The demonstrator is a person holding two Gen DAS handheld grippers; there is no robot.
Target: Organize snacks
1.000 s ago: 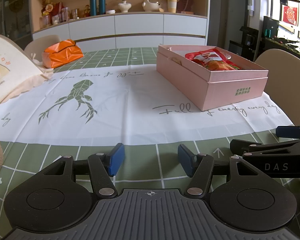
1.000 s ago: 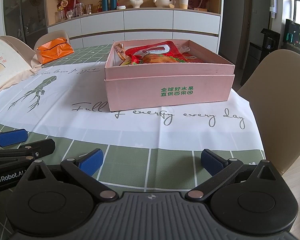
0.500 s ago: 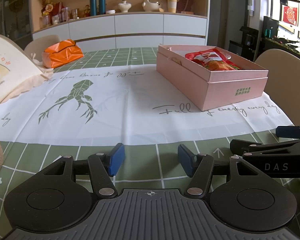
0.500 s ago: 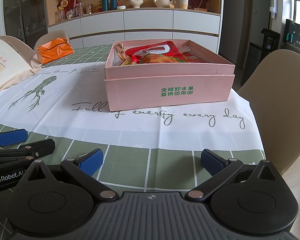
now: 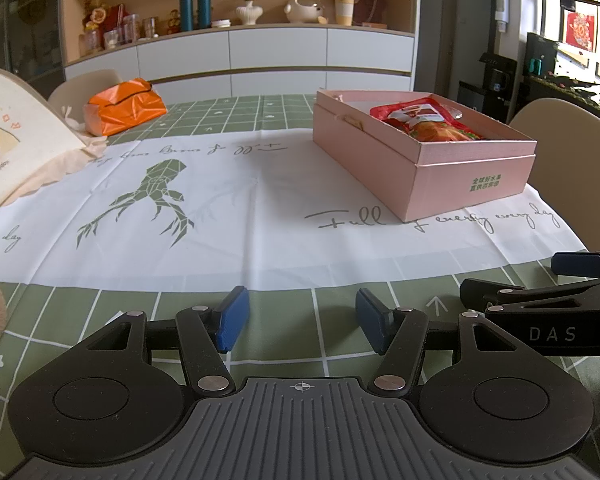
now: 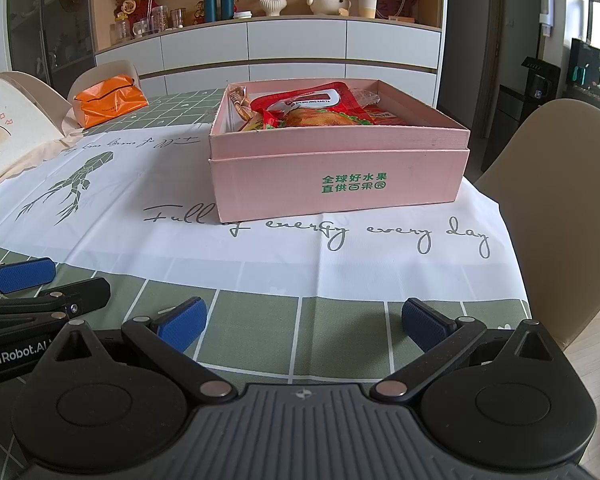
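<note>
We find nothing moved since the frame a second ago: both black two-finger grippers rest where they were, low over the green-checked tablecloth (image 5: 340, 112) with its white printed centre panel.

In the left wrist view, the left gripper (image 5: 301, 323) fills the bottom of the frame, its blue-padded jaws spread apart with only cloth between them. The right gripper (image 6: 304, 322) sits likewise at the bottom of its own view, jaws spread wider still and pinching nothing. Each tool also shows at the edge of the other's picture: the right one at the lower right of the left view, the left one at the lower left of the right view.

The pale pink rectangular cardboard box (image 6: 340, 184), open at the top and printed with green Chinese characters on its near side, stands on the white panel at the centre of the right view and at the upper right of the left view (image 5: 424, 168). Inside it lie the red and orange foil snack packets (image 6: 312, 112), heaped toward the left and middle of the box, with a clear wrapper behind them.

A crumpled orange bag (image 5: 122, 106) lies on the cloth at the upper left, well apart from the box. A beige chair back (image 6: 556, 200) stands at the right edge of the table.
</note>
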